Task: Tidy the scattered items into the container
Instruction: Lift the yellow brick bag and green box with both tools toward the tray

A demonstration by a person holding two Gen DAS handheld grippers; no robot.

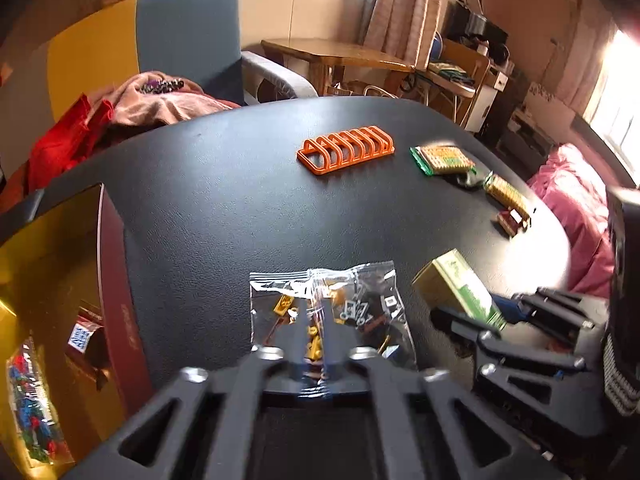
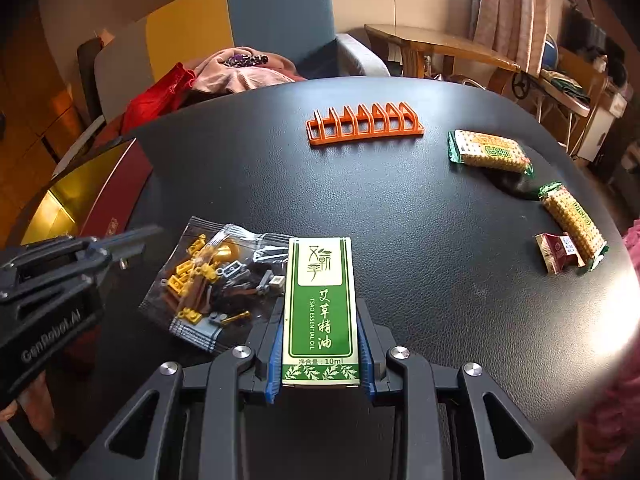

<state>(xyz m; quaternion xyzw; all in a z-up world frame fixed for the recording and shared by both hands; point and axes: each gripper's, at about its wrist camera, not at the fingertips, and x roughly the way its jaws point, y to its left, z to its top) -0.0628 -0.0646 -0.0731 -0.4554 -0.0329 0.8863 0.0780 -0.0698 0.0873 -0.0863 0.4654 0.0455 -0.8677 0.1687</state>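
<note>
at the bottom of the left wrist view your left gripper [image 1: 316, 344] has its two dark fingers pinched together on the clear plastic bag of small yellow, grey and brown building bricks [image 1: 344, 304], which sits at lower centre on the black leather-textured table [image 1: 224, 200]. in the right wrist view the same bag [image 2: 208, 280] lies at lower left, with the left gripper [image 2: 132, 242] reaching in from the left edge at the bag's near-left side.

your right gripper [image 2: 320, 344] is clamped on the green and white essential oil box [image 2: 320, 308], its blue pads pressing both long sides; the box overlaps the bag's right edge in that picture. in the left wrist view this box [image 1: 460, 292] appears at lower right, tilted.

at the left edge of the left wrist view stands the dark red container with a yellow inside [image 1: 116, 280], holding a bag of blue and red pieces and a small sachet.

further up the table, at right, lie a small red sachet [image 2: 556, 254] touching a green-edged pack of biscuits [image 2: 572, 220], and a second biscuit pack [image 2: 490, 154] above them.

farthest, at upper centre, sits an orange plastic slotted rack [image 2: 364, 126], well apart from the rest.
</note>
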